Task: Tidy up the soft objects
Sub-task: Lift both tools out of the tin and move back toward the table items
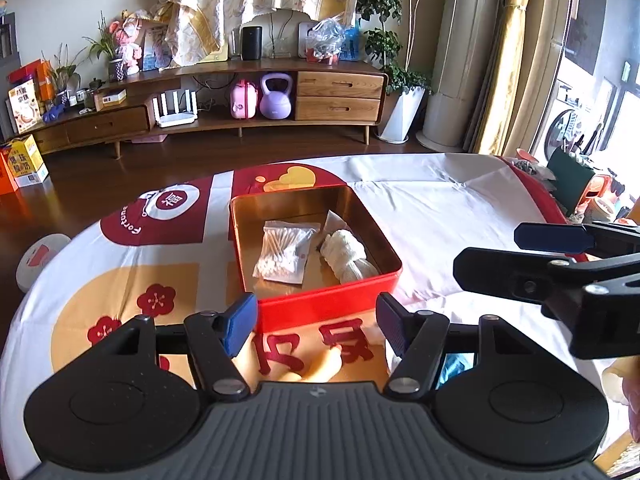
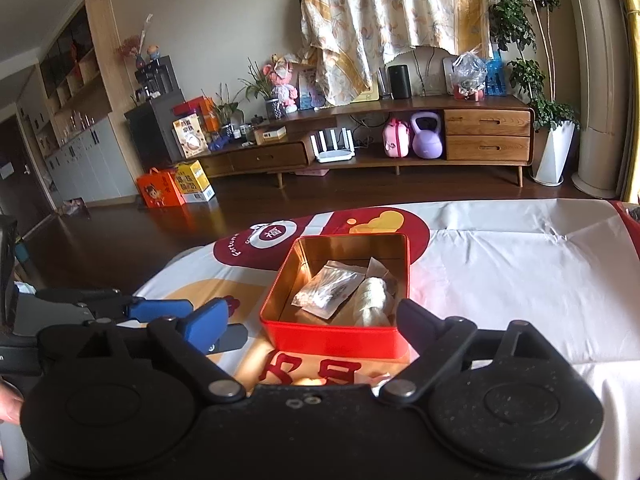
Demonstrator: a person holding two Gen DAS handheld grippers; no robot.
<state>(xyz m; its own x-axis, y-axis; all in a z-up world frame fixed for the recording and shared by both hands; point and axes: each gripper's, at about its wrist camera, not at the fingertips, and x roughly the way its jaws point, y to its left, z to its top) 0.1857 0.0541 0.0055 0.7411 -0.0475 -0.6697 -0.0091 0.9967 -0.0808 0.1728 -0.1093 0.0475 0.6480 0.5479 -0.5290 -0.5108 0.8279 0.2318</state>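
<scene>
Since the bag of cotton swabs (image 1: 282,250) and white gauze roll (image 1: 346,254) lie inside the square red tin (image 1: 328,306), both the left gripper (image 1: 316,320) and the right gripper (image 2: 308,320) hang released, empty, at six o'clock.

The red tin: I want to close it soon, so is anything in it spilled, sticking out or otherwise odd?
Nothing stands out. The red tin sits flat on the tablecloth. The bag of cotton swabs and the white gauze roll lie side by side inside, below the rim. Nothing has spilled.

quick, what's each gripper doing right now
left gripper: open, holding nothing
right gripper: open, holding nothing
</scene>
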